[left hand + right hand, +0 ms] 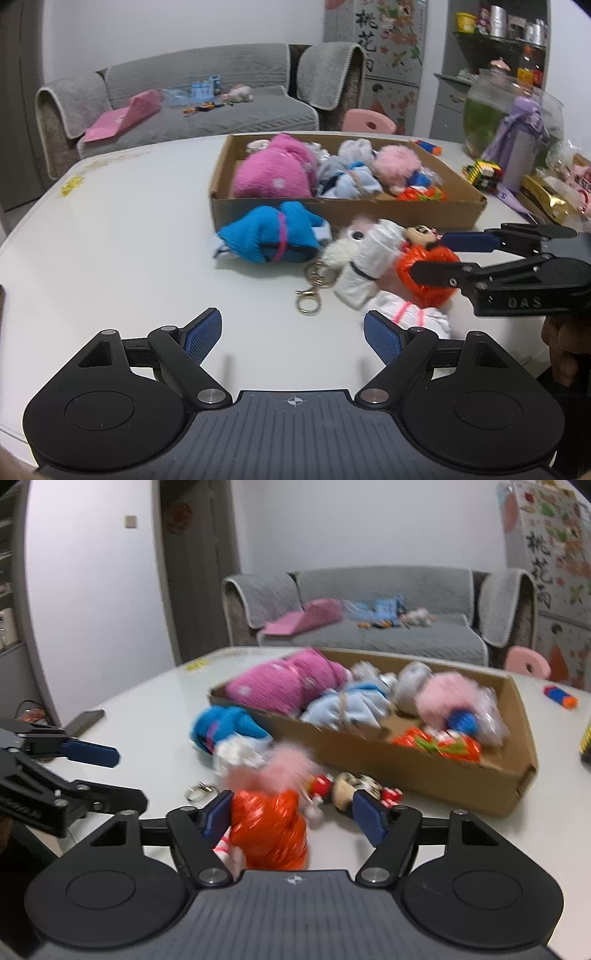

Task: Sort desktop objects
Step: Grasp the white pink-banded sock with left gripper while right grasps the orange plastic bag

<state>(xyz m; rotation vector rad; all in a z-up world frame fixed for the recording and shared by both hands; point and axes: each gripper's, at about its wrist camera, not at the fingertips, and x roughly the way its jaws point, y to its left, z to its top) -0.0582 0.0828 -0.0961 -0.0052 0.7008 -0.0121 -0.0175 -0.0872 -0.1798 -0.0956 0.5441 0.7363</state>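
Note:
A cardboard box point(406, 212) on the white table holds several plush toys. In front of it lie a blue plush point(269, 236), a white plush point(369, 254) with a gold keyring point(310, 295), a small doll point(354, 782), an orange shiny bundle point(269, 827) and a white bundle tied with pink string point(410, 314). My left gripper point(291, 328) is open over bare table, just short of the keyring, with nothing between its fingers. My right gripper point(293, 812) straddles the orange bundle. Its left pad touches the bundle; the right pad stands apart, beside the doll.
A purple bottle point(524, 125), snack packs point(550, 195) and a small colourful toy point(484, 173) crowd the table's right side. A dark flat item point(85, 720) lies at the left edge. A grey sofa point(207, 110) stands behind the table.

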